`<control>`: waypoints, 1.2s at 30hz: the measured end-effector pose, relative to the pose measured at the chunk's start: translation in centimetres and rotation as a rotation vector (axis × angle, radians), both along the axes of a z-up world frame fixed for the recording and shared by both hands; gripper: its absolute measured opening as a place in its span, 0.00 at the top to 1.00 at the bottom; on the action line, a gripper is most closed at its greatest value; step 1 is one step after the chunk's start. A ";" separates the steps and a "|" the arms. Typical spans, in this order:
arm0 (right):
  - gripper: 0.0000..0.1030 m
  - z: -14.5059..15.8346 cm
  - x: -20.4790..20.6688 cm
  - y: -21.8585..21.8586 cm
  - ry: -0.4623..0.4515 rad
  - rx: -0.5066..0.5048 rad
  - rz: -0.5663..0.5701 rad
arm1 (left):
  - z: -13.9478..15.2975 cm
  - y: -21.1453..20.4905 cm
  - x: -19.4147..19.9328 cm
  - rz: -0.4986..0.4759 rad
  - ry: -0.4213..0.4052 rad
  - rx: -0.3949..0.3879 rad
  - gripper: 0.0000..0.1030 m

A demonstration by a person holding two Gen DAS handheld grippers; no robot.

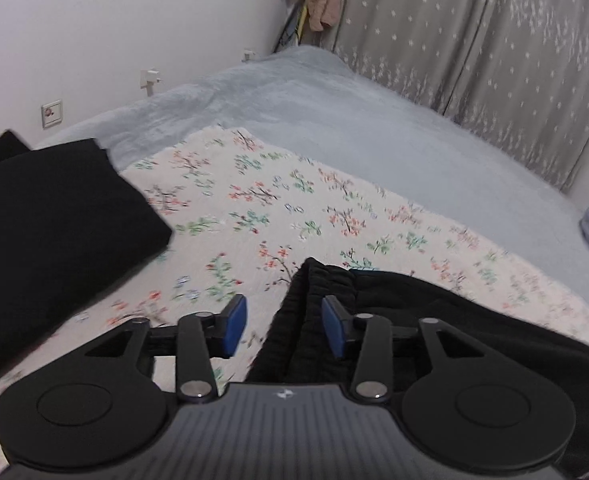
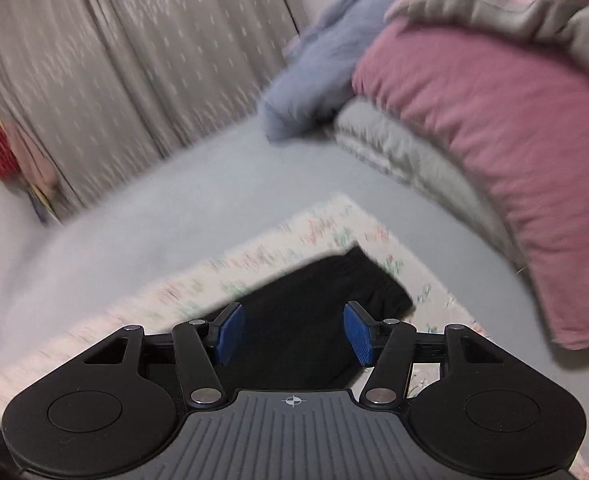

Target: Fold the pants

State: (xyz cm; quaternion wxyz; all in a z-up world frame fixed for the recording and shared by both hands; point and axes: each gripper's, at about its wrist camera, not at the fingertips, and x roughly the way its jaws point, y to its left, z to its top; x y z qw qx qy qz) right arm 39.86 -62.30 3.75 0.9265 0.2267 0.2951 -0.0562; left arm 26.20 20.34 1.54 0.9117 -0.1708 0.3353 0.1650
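Black pants (image 1: 434, 320) lie on a floral cloth (image 1: 254, 200) spread over the bed. In the left wrist view my left gripper (image 1: 284, 326) is open, its blue pads either side of the pants' gathered waistband edge (image 1: 314, 300), holding nothing. In the right wrist view the pants (image 2: 306, 300) show as a black folded shape on the floral cloth (image 2: 334, 220). My right gripper (image 2: 292, 334) is open just above them, holding nothing. That view is motion-blurred.
A black folded garment (image 1: 54, 220) lies at the left of the cloth. The bed has a pale blue cover (image 1: 374, 120). Grey curtains (image 1: 494, 60) hang behind. A pink pillow (image 2: 494, 140), grey bedding (image 2: 414, 152) and blue fabric (image 2: 326, 60) lie to the right.
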 end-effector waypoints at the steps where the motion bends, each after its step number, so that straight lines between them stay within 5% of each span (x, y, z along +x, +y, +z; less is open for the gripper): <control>1: 0.44 1.4 -1.2 -0.5 -0.019 0.005 -0.008 | 0.6 0.3 -1.0 0.006 -0.004 -0.013 0.36; 4: 0.29 3.9 -4.3 -1.4 -0.020 -0.034 -0.038 | 1.0 0.2 -3.9 0.028 0.001 -0.007 0.27; 6: 0.29 3.4 -5.6 -1.1 0.010 -0.061 -0.024 | 0.0 -0.5 -5.2 0.025 0.040 -0.018 0.24; 11: 0.29 -1.9 -9.0 2.3 0.076 -0.020 0.015 | -4.4 -1.0 -7.7 0.062 0.115 -0.119 0.24; 16: 0.29 -7.7 -11.0 7.8 0.180 0.035 0.094 | -7.6 -1.3 -8.6 0.110 0.175 -0.101 0.24; 18: 0.29 -8.5 -11.4 9.9 0.215 0.054 0.135 | -8.4 -1.1 -8.6 0.117 0.167 -0.126 0.35; 24: 0.29 -8.4 -11.8 18.1 0.198 -0.083 0.324 | -8.0 -1.8 -9.2 0.138 0.113 -0.073 0.69; 29: 0.29 -9.6 -13.1 22.5 0.212 -0.173 0.459 | -7.3 -0.6 -10.5 0.181 0.122 -0.084 0.71; 36: 0.29 -10.8 -19.4 28.5 0.136 -0.457 0.832 | -7.9 -1.1 -9.8 0.140 0.121 -0.031 0.69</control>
